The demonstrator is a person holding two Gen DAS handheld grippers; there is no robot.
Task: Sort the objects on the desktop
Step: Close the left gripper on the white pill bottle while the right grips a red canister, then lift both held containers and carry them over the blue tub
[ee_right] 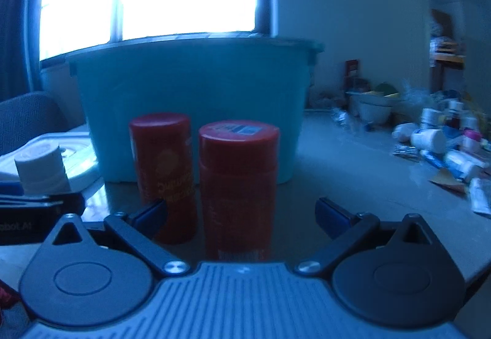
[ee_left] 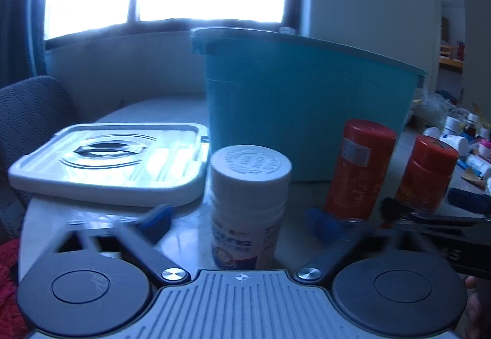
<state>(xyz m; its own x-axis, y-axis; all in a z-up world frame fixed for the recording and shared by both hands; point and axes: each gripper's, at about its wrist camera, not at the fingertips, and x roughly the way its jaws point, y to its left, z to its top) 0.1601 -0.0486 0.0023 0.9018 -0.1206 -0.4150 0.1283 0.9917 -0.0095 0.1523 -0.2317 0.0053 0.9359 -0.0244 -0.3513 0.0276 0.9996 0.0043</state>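
A white pill bottle (ee_left: 250, 204) with a ribbed white cap stands on the table between the open blue fingers of my left gripper (ee_left: 242, 222), with gaps on both sides. Two red canisters (ee_left: 359, 167) (ee_left: 428, 173) stand to its right. In the right wrist view, the nearer red canister (ee_right: 237, 185) stands between the open fingers of my right gripper (ee_right: 242, 214); the other red canister (ee_right: 164, 173) is just behind the left finger. The white bottle (ee_right: 41, 168) shows at far left. A teal bin (ee_left: 307, 99) (ee_right: 190, 105) stands behind them.
A white box lid (ee_left: 113, 161) lies left of the bin. A grey chair back (ee_left: 33, 111) is at far left. Several bottles, tubes and packets (ee_right: 442, 142) lie scattered on the right of the table. The left gripper's body (ee_right: 30, 216) sits beside the right one.
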